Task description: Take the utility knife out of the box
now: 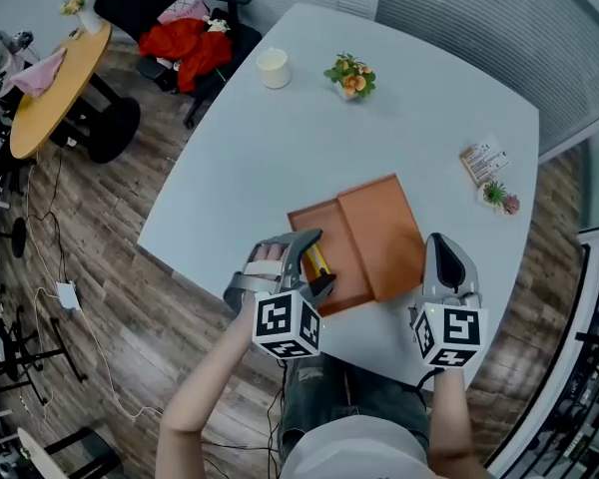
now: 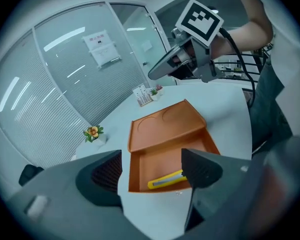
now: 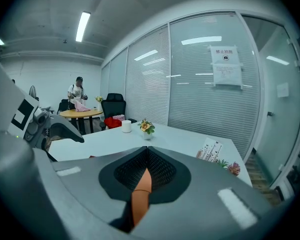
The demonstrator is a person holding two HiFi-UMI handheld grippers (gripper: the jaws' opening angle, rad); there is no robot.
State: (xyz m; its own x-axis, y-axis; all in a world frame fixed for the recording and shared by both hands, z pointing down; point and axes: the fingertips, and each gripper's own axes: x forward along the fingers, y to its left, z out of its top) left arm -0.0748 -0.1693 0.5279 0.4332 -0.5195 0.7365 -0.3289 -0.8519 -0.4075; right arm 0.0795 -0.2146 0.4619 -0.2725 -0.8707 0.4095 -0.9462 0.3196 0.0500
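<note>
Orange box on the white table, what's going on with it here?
A person is working at the table with a gripper in each hand. The box lies open with the yellow utility knife still inside. The right gripper is shut on an orange edge, apparently the lid, holding it back. The left gripper hangs over the box with its jaws apart on either side of the knife, not touching it yet.

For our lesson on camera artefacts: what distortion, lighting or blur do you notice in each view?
Head view: even, soft light, little shadow. Left gripper view: strong fisheye, dark corners; the open left gripper looms soft, the utility knife is clear. Right gripper view: the ceiling strip light glares; the right gripper, shut on the lid, fills the foreground.
</note>
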